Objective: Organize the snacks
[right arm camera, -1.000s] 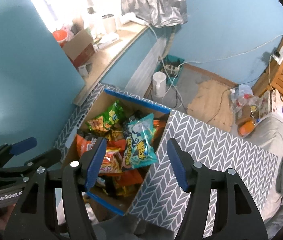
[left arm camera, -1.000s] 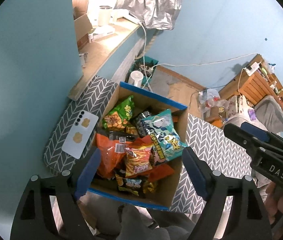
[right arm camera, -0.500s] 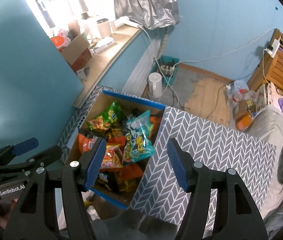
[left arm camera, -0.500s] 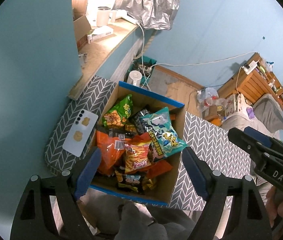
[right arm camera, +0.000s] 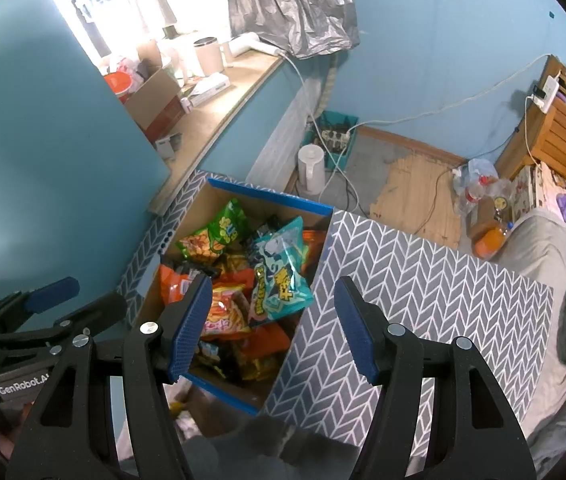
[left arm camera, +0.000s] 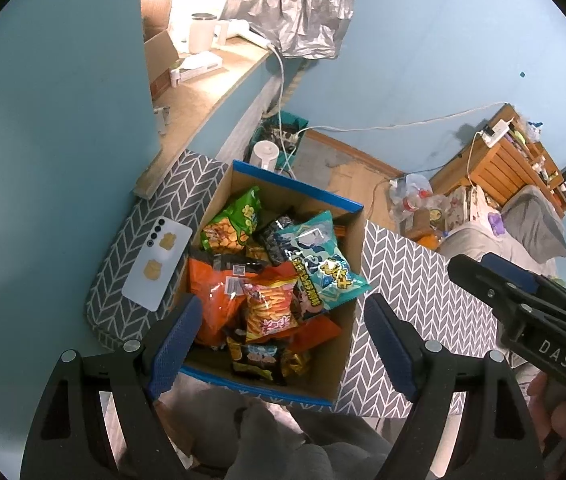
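Left wrist view: both hand-held grippers, left [left arm camera: 279,340] and right [right arm camera: 267,326], hang wide and empty above the blue-edged cardboard box [left arm camera: 345,360] heaped with snack bags [left arm camera: 271,280]; sorted or awaiting sorting, undetermined.

Both grippers pulled up and back from cardboard box [right arm camera: 239,390] over last second. Right gripper [right arm camera: 271,324] view way wider now: box sits smaller and lower, windowsill clutter beyond box showing, more herringbone table [right arm camera: 423,288] right of box. Left gripper [left arm camera: 281,346] barely shifted, box bit lower in view. Right gripper body dropped lower in left wrist view. Snack bags in box same spots.
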`<action>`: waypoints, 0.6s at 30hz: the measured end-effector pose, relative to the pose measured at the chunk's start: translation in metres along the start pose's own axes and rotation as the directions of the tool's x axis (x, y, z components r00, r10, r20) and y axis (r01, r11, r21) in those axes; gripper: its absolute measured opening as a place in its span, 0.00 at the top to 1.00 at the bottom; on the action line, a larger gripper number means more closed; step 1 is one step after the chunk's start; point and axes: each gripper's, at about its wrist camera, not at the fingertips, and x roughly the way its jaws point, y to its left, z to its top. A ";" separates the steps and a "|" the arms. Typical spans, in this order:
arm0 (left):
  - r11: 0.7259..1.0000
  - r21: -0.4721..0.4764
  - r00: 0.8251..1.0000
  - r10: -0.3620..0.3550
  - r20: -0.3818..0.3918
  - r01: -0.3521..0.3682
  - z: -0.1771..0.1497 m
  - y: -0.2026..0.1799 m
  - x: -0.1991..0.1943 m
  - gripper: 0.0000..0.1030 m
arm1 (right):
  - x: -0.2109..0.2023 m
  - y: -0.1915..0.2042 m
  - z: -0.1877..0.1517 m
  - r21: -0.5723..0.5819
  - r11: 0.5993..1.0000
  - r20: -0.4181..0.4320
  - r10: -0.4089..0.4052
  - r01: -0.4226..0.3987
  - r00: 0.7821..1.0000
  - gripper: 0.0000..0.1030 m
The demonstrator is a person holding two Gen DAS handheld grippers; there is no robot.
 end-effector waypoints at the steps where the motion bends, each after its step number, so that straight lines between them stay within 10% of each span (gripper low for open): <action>1: 1.000 0.004 1.000 0.000 0.000 0.000 0.000 -0.001 0.000 0.18 | 0.000 0.000 0.000 0.001 1.000 0.000 -0.001 0.001 1.000 0.38; 18: 1.000 -0.006 0.999 0.024 -0.023 -0.024 -0.002 -0.002 0.003 0.18 | -0.004 -0.003 -0.001 0.013 1.000 0.002 0.003 -0.003 1.000 0.38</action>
